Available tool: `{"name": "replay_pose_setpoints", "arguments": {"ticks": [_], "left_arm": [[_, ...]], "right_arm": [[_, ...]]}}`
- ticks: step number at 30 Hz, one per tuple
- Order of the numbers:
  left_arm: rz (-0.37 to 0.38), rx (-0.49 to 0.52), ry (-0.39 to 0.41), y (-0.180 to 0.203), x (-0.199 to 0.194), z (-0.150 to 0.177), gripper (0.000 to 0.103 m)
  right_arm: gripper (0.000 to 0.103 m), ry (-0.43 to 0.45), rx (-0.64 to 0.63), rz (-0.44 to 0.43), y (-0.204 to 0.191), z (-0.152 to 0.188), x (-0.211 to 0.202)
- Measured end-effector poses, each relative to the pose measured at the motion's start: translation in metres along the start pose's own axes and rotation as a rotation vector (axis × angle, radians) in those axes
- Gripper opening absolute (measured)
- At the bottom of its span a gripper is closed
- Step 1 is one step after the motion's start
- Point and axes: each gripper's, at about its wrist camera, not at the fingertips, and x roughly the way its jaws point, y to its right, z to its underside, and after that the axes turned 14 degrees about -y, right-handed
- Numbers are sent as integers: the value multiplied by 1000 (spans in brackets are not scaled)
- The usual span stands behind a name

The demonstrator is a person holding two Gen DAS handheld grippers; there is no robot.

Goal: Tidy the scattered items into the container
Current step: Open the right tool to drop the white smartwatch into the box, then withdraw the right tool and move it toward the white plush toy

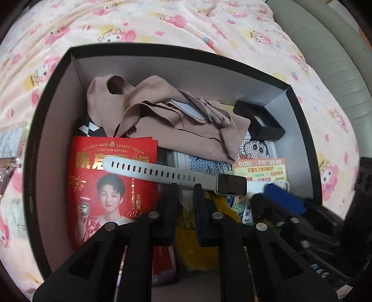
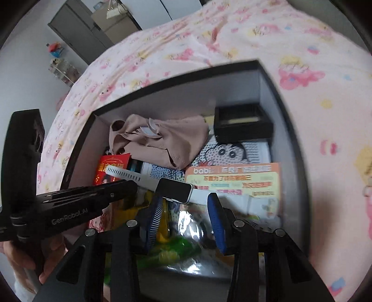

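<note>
Left tongs narrow, pinching the watch strap over the box on the bed; right tongs wide beneath its face.

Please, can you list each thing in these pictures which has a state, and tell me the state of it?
Smartwatch: screen dark, strap unbuckled and straight, held above the box contents.
Left claw: shut on the smartwatch strap.
Right claw: open, fingers either side of the smartwatch.
Black box: open, no lid, partly filled.
Brown garment: crumpled inside.
Small black case: open, in the far right corner.
</note>
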Motion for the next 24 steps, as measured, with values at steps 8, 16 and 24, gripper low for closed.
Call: {"name": "replay_pose_setpoints", "arguments": {"ticks": [8,16,24], "left_arm": [[28,62,66,12,-11,3,10],[-9,164,233,28,-51,49,25],[-6,223,332,27,-101,120,35]], "right_arm": [[37,46,-4,6,3,-6,0],[43,232,-26,251,-28,35,-49],[44,331,-23,233,-65,89,-85]]}}
